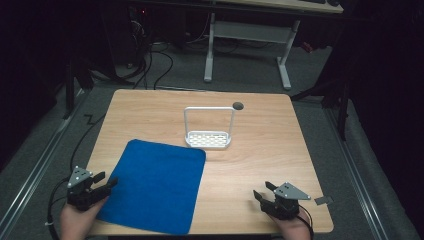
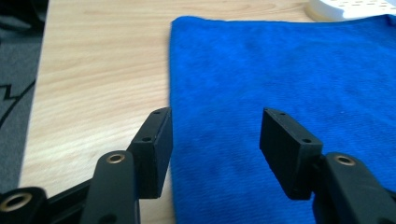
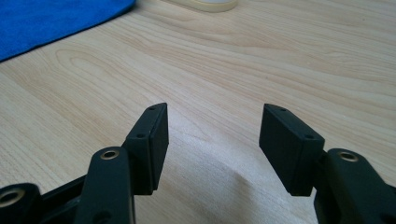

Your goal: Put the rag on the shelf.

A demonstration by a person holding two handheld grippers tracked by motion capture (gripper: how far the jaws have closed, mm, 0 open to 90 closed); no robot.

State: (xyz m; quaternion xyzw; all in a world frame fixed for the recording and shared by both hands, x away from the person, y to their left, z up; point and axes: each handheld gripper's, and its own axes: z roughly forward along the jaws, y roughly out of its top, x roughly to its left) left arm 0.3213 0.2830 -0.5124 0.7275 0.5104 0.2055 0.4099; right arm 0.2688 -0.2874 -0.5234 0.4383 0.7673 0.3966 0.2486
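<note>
Fingers (image 2: 152,149) of the left gripper (image 1: 106,183) stand wide apart over the near edge of the blue cloth (image 1: 155,185), gripping nothing; the right gripper (image 1: 263,191) gapes empty above bare table (image 3: 261,60). From above, a white rack (image 1: 208,131) stands beyond the cloth.

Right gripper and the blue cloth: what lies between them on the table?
Nothing: between the right gripper and the blue cloth only bare wooden table shows, in the high view.

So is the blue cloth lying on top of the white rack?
No, in the high view the blue cloth lies flat on the table, nearer the person than the white rack and apart from it.
</note>
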